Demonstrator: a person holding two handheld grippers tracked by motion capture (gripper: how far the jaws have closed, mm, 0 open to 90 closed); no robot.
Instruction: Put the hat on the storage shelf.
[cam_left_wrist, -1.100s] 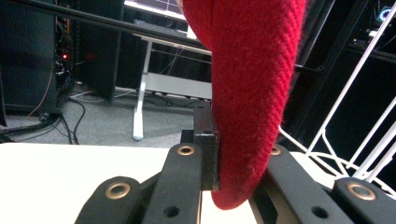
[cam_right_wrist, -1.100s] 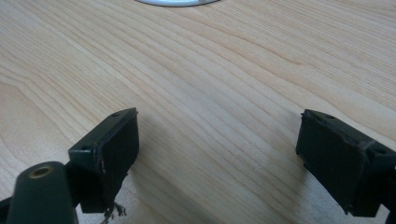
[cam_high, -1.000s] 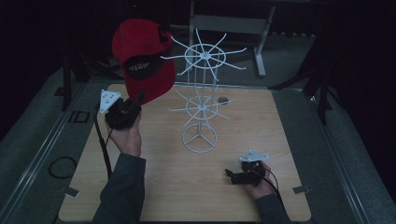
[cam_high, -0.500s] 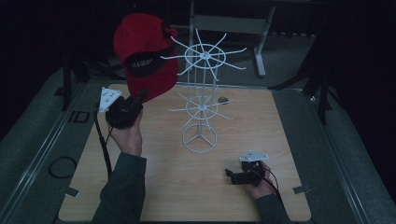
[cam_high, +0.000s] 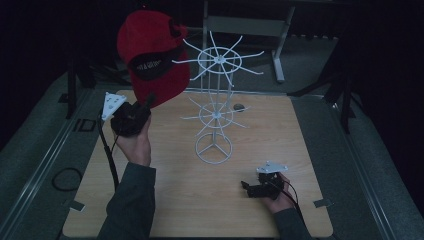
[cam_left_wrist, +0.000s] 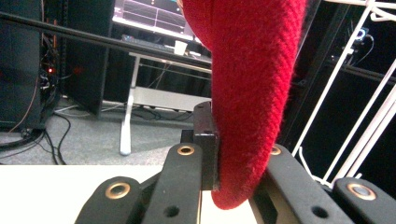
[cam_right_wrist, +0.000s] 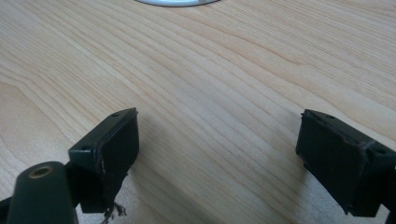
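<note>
1. The wooden table fills the middle of the high view, pale and bare along its near edge; its grain shows close up in the right gripper view.
2. A white wire rack stands upright near the table's centre, with a ring base, a small tier of spokes at mid-height and a wider tier of spokes at the top.
3. A red cap hangs in the air to the left of the rack's top tier, above the table's far left part; a dark band with pale lettering crosses it. Its edge lies near the nearest spokes, and contact cannot be judged.
4. The left gripper, raised in the person's left hand, has its jaws clamped on the cap's lower edge; in the left gripper view the red knit sits pinched between the two black jaws.
5. The right gripper rests low over the near right part of the table in the right hand, its jaws spread wide with only wood between them.
6. A small dark round object lies on the table behind the rack.
</note>
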